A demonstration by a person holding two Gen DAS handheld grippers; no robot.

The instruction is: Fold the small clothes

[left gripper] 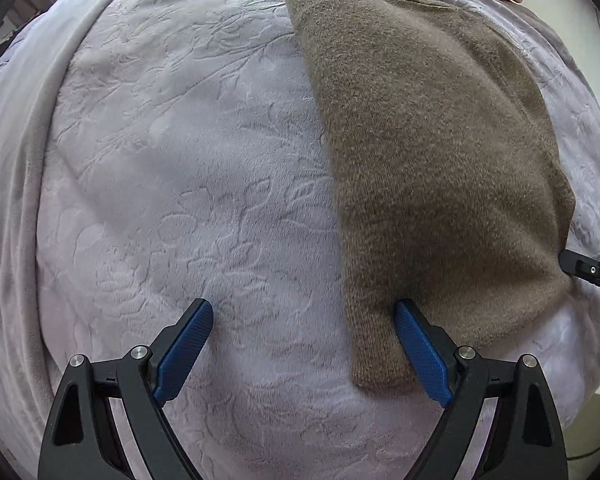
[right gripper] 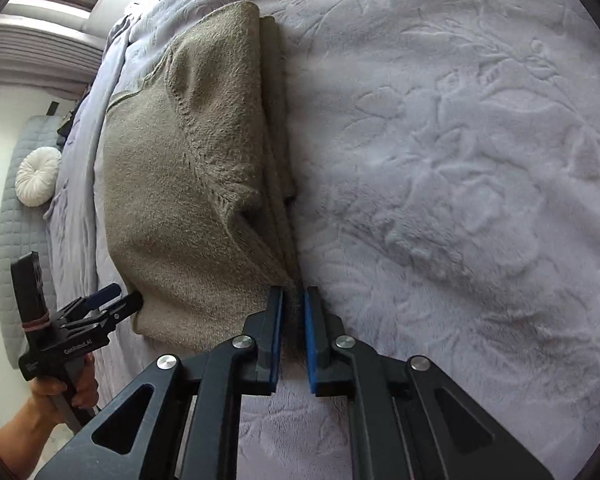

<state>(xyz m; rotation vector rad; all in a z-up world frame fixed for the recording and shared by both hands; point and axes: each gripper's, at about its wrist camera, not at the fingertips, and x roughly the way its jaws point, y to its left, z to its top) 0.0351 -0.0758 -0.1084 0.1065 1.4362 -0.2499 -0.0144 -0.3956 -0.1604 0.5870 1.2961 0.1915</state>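
Covering the bed, a pale lilac embossed plush blanket [left gripper: 180, 180]. Lying folded on it, a taupe knitted sweater [left gripper: 420, 140]. Spreading wide over the sweater's near edge, left tool [left gripper: 303, 312], gripping nothing. Pinching the sweater's corner, right tool [right gripper: 293, 300], nearly closed.

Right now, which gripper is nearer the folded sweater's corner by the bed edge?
Left. The left gripper straddles that corner of the brown sweater, jaws wide, one finger over the knit. The right gripper is shut at the opposite corner.
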